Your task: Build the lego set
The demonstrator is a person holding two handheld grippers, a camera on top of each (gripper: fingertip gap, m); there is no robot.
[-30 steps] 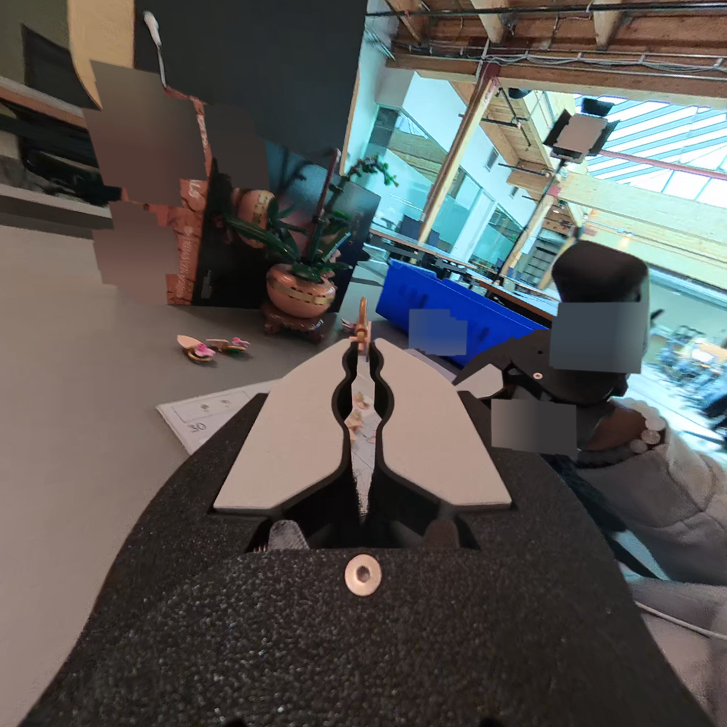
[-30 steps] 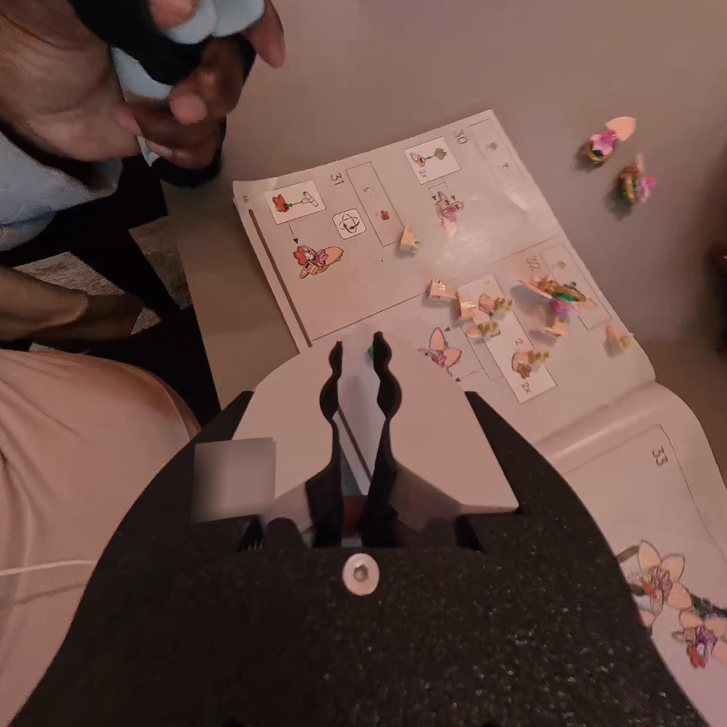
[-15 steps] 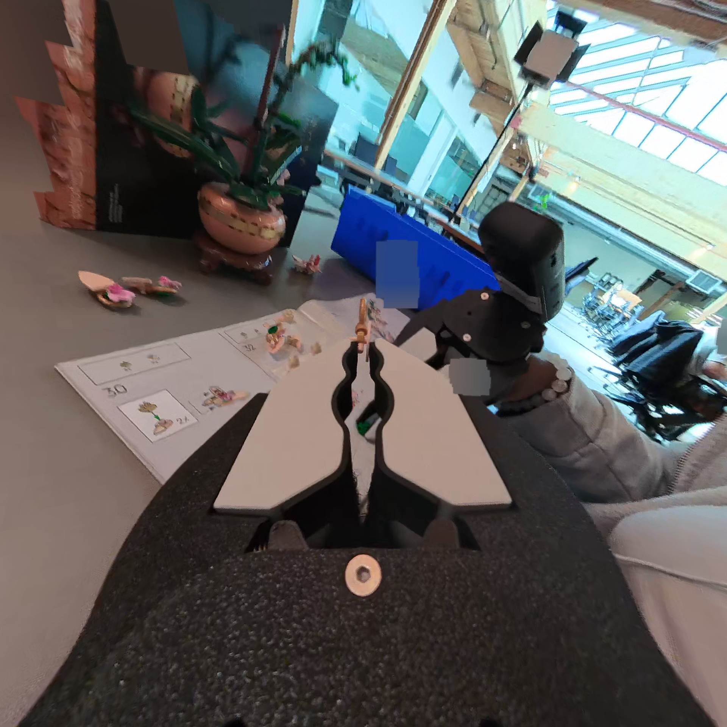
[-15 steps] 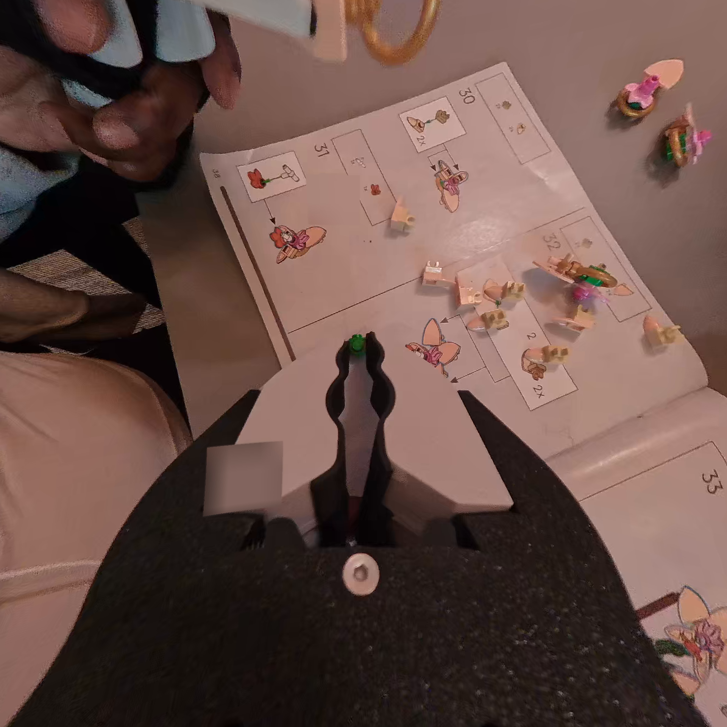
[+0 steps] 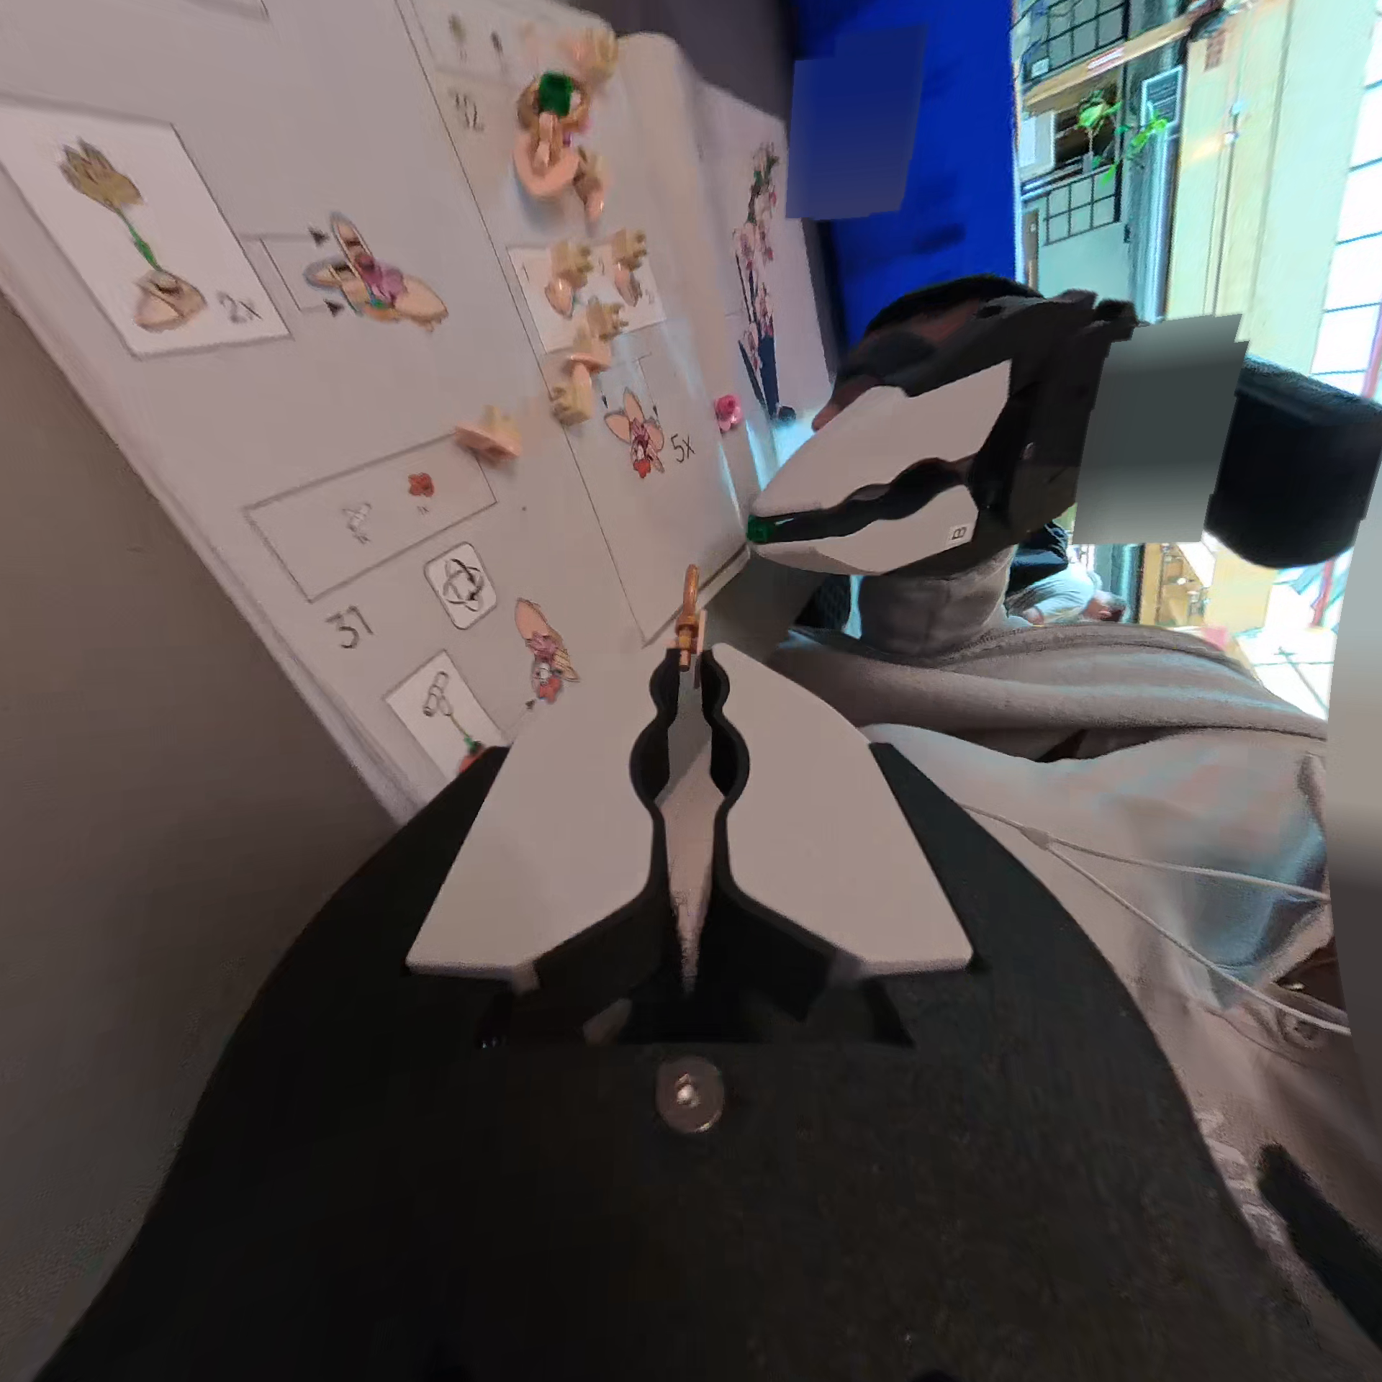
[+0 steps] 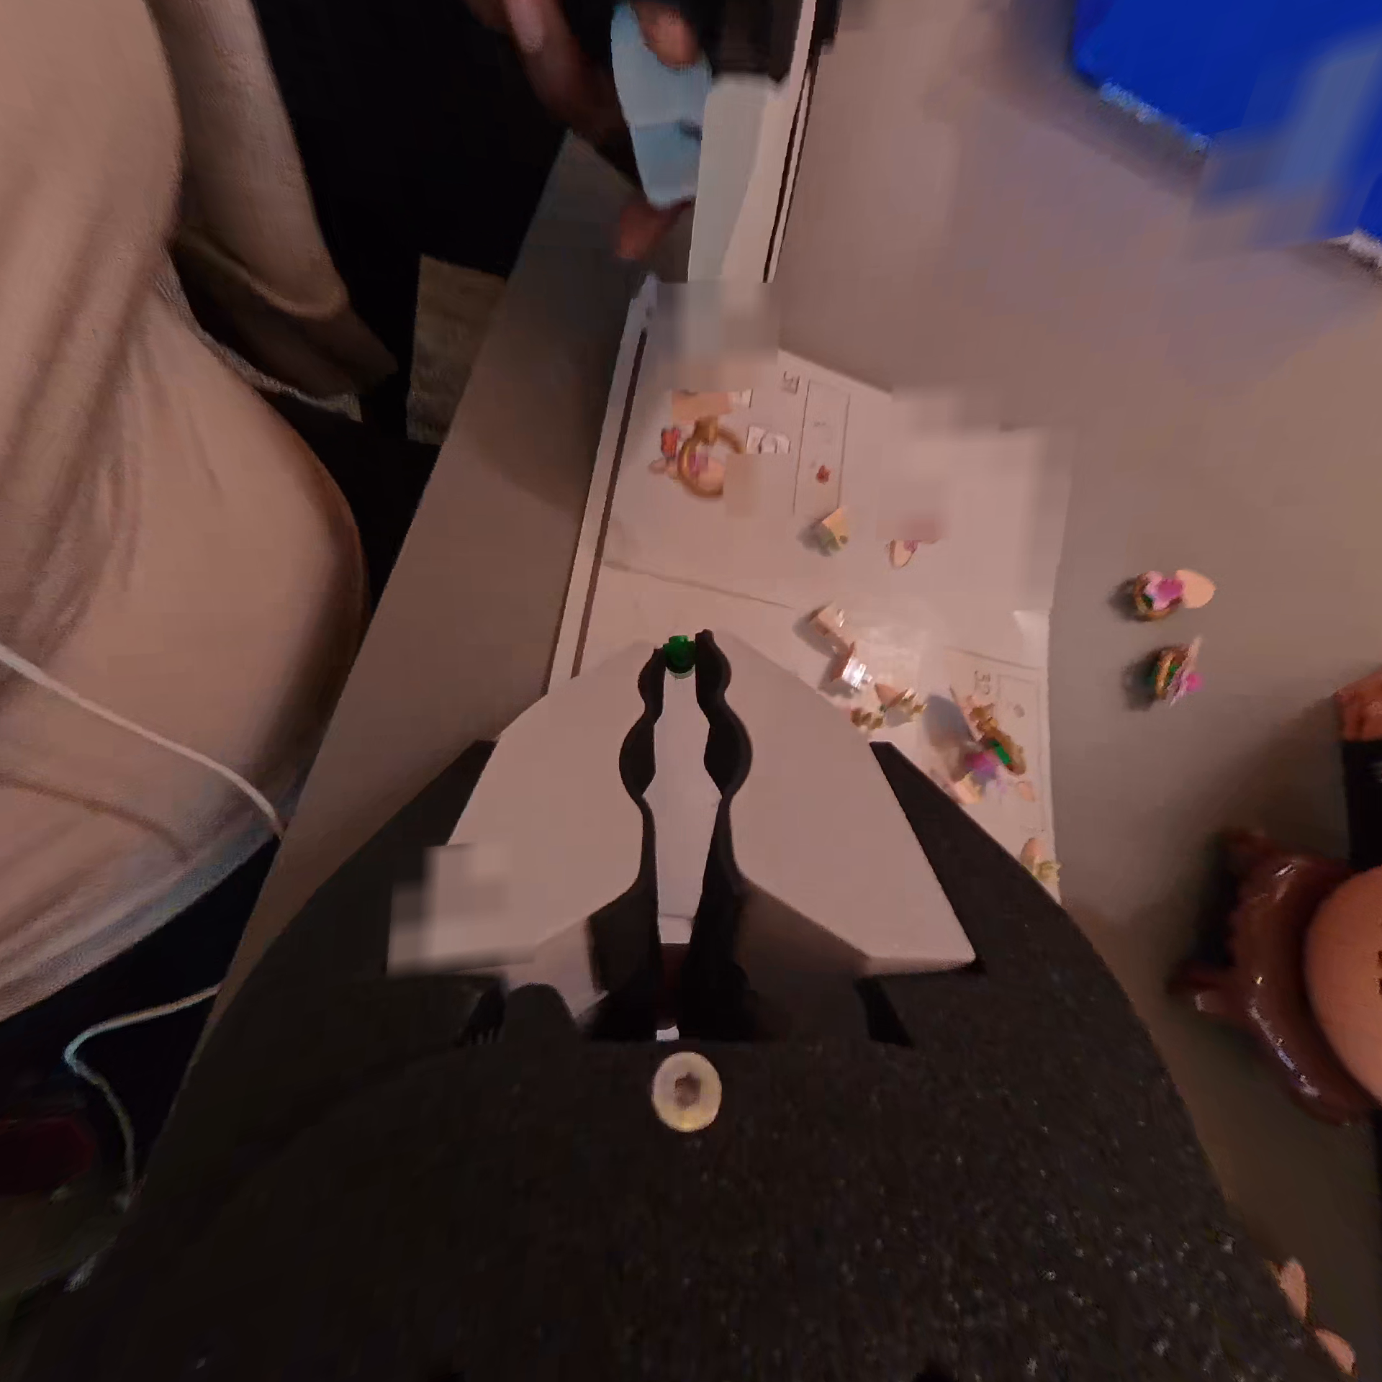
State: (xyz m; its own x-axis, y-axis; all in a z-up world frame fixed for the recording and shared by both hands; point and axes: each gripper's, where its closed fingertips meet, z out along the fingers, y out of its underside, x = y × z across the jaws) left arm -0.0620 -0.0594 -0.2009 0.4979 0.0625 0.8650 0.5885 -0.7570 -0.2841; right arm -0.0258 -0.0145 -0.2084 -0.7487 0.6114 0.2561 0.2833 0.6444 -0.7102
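your left claw (image 5: pixel 692 658) is clamped on a small gold ring piece (image 5: pixel 688 615) above the open instruction booklet (image 5: pixel 314 419) on the bench (image 5: pixel 112 673). your right claw (image 6: pixel 680 650) pinches a green stud (image 6: pixel 679 655); loose petal pieces (image 5: pixel 576 374) lie on the booklet.

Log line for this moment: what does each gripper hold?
left gripper: shut on gold ring piece | right gripper: shut on green stud | pieces apart, above instruction booklet | not yet joined

Green stud (image 6: pixel 679 655) — in right gripper (image 6: pixel 684 652)
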